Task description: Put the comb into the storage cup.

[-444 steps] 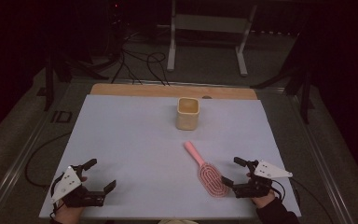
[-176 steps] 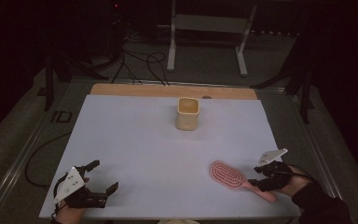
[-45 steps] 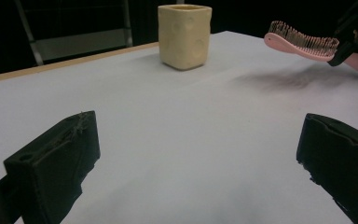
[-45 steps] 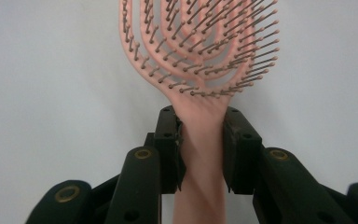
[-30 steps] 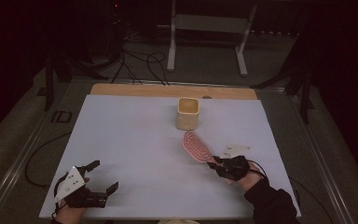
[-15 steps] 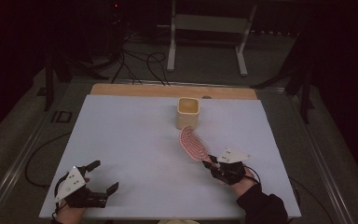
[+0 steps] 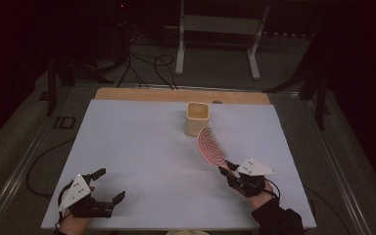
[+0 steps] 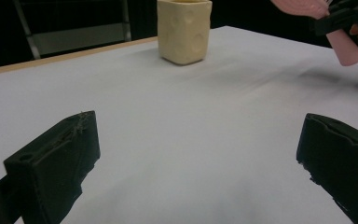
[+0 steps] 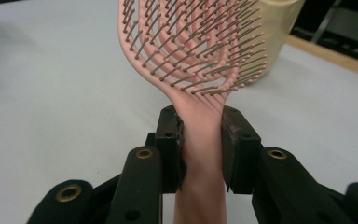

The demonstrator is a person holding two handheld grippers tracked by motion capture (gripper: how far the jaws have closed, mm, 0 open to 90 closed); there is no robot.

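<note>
Left gripper [image 7: 108, 187], at the near left corner of the white surface [image 7: 142, 147], is where we are starting: we are resting it low with its jaws spread wide and nothing between them. In the left gripper view we are looking between those two black jaws across bare surface toward the cream cup [image 8: 184, 29]. Moving toward the middle, we are seeing that cup [image 7: 197, 118] standing upright near the far edge, just in front of a wooden strip [image 7: 147, 94]. Just right of the cup and nearer to us, we are holding the pink hairbrush [image 7: 211, 146] off the surface, its bristled head tilted up and toward the cup. At the right, our right gripper [image 7: 229, 169] is clamping the brush by its handle; in the right gripper view the two jaws are pressing on either side of the handle [image 9: 200, 154], with the bristles [image 9: 200, 46] fanning out above them and the cup behind.
</note>
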